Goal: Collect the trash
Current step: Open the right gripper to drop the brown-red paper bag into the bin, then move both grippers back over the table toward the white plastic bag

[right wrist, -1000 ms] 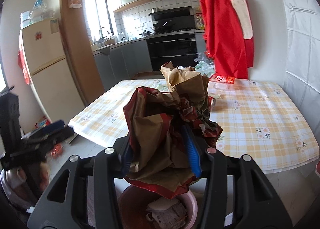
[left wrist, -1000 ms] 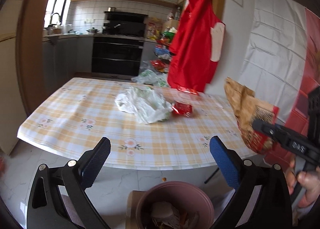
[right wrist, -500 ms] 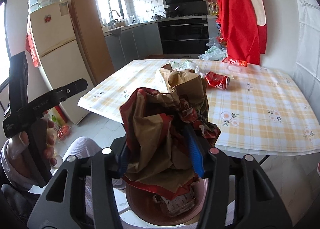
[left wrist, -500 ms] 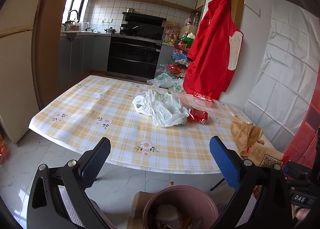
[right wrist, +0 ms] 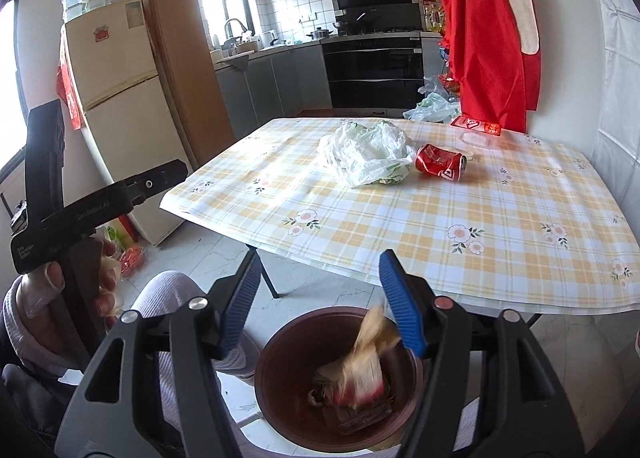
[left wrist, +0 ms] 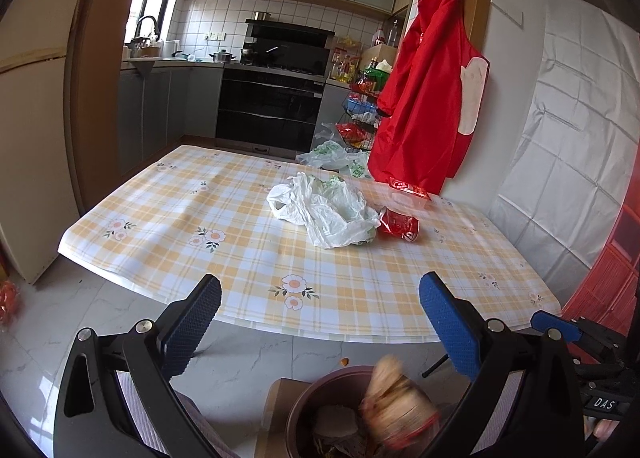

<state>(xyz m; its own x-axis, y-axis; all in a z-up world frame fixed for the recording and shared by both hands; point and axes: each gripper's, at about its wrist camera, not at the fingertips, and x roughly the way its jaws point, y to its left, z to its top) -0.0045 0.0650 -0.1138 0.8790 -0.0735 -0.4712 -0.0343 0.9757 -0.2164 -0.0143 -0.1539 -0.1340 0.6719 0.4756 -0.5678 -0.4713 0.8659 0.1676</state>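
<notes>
The crumpled paper bag [right wrist: 362,368], brown with red print, shows only as a motion blur at the mouth of the trash bin [right wrist: 280,390]; it seems to be free of any grip, though the blur makes that hard to be sure of. The bin is a dark reddish-brown round pail on the floor, close below the near edge of the desk [right wrist: 500,242], with other scraps already inside. The right tongs [right wrist: 324,298] hang just above the bin with their blue pads spread wide and nothing between them. The left tongs [left wrist: 320,322] are likewise wide apart and empty, held over the same bin, where the blurred bag [left wrist: 396,406] shows at the rim of the pail [left wrist: 304,414]. Farther out, on the checked yellow cloth near the middle of the desk, lies a crumpled white plastic bag [right wrist: 366,152], and just beside it, to its right, a crushed red can [right wrist: 440,162] on its side. Beyond them, near the far edge by the wall, lies a flat red wrapper [right wrist: 476,124].
</notes>
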